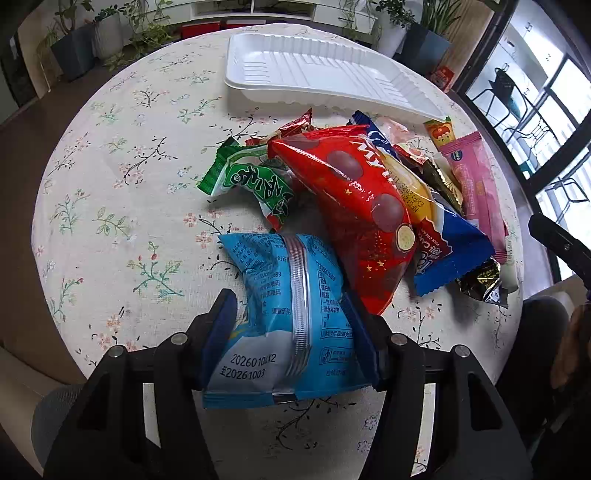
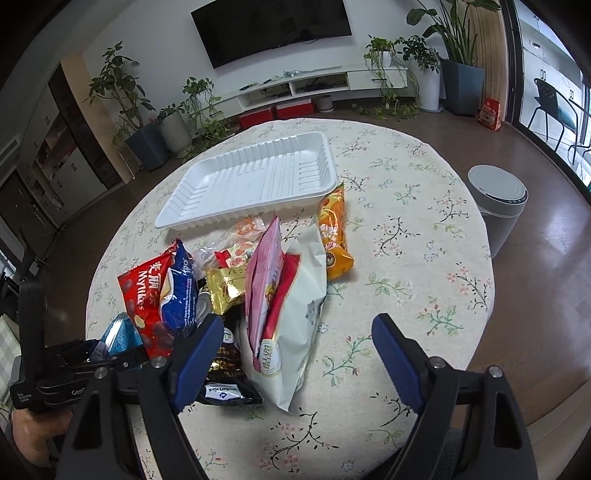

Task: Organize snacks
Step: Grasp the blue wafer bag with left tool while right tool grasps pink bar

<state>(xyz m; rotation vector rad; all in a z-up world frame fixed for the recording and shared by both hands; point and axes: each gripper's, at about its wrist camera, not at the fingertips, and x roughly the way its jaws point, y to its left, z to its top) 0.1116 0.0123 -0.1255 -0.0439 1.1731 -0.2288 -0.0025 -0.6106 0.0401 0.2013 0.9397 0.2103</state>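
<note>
Round table (image 1: 110,192), floral cloth: carries one white plastic tray (image 1: 317,70) at upper centre of the left wrist view, nothing in it, and a heap of snack packets just below it.

Left gripper (image 1: 291,314), bottom centre of the left wrist view: blue pads pinching a light blue snack packet (image 1: 280,295) by its two sides, back seam facing the camera. The packet's upper right corner touches the red chocolate-ball bag (image 1: 354,206).

Heap, left wrist view, left to right:
- green-and-white packet (image 1: 255,177), crumpled, partly under the red bag;
- red chocolate-ball bag, largest item, lying across the middle;
- dark blue roll-cake packet (image 1: 450,247), under the red bag's right edge;
- black-and-gold wrapper (image 1: 480,280), lower right;
- pink bar packet (image 1: 480,192), far right edge of the heap;
- small orange packet (image 1: 439,133), touching the tray's near corner.

Right gripper (image 2: 299,343), bottom of the right wrist view: jaws spread wide, pressing on nothing. Between them lies the near end of a white bag (image 2: 303,295), with a pink packet (image 2: 264,273) leaning on its left side. The left pad (image 2: 195,358) sits over a dark wrapper (image 2: 225,380). A gold sachet (image 2: 225,284) lies behind it.

Surroundings: grey lidded bin (image 2: 498,206) on the floor at right; potted plants (image 2: 144,122) and a wall television (image 2: 273,26) beyond the table.
</note>
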